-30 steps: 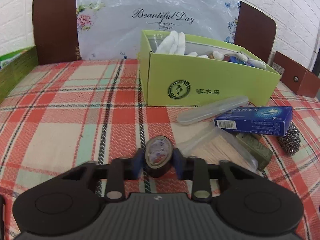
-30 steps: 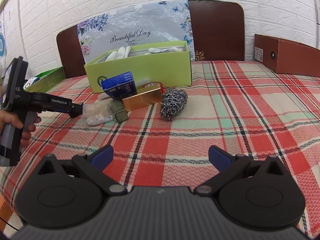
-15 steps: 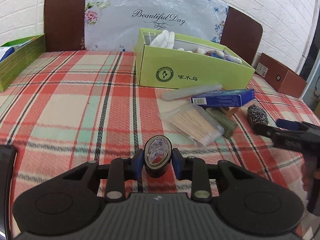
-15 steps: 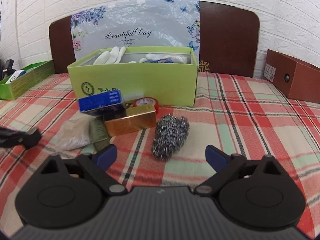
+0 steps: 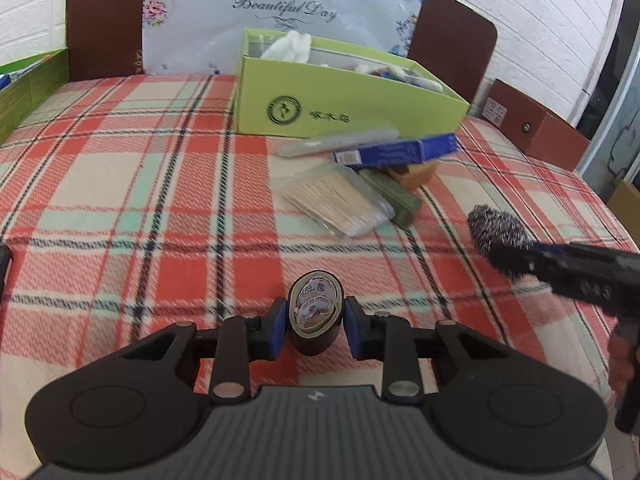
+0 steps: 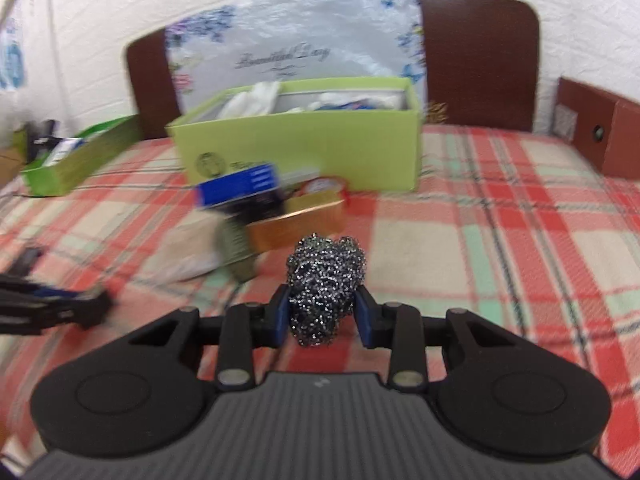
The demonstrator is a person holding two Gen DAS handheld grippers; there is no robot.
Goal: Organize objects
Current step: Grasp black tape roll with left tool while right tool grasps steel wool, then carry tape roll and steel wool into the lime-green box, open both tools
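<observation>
My left gripper (image 5: 316, 322) is clamped on a roll of black tape (image 5: 315, 316), held upright between the blue pads above the plaid bedspread (image 5: 120, 184), toward its near edge. My right gripper (image 6: 323, 314) is clamped on a steel wool scourer (image 6: 325, 284); the left view shows that scourer at the right gripper's tip, toward the bedspread's right edge.

Toward the far edge stands an open green box (image 5: 340, 108) with white gloves (image 5: 290, 46) showing at its left end. Just in front of it lie a clear plastic case (image 5: 340, 142), a blue carton (image 5: 396, 152), a packet of toothpicks (image 5: 336, 202) and a dark green bar (image 5: 394, 198), clustered and touching. A gold box (image 6: 298, 220) and a red tape roll (image 6: 324, 185) sit in the same cluster. A brown box (image 5: 536, 128) occupies the far right corner, a green tray (image 6: 80, 158) the far left. The right view is motion-blurred.
</observation>
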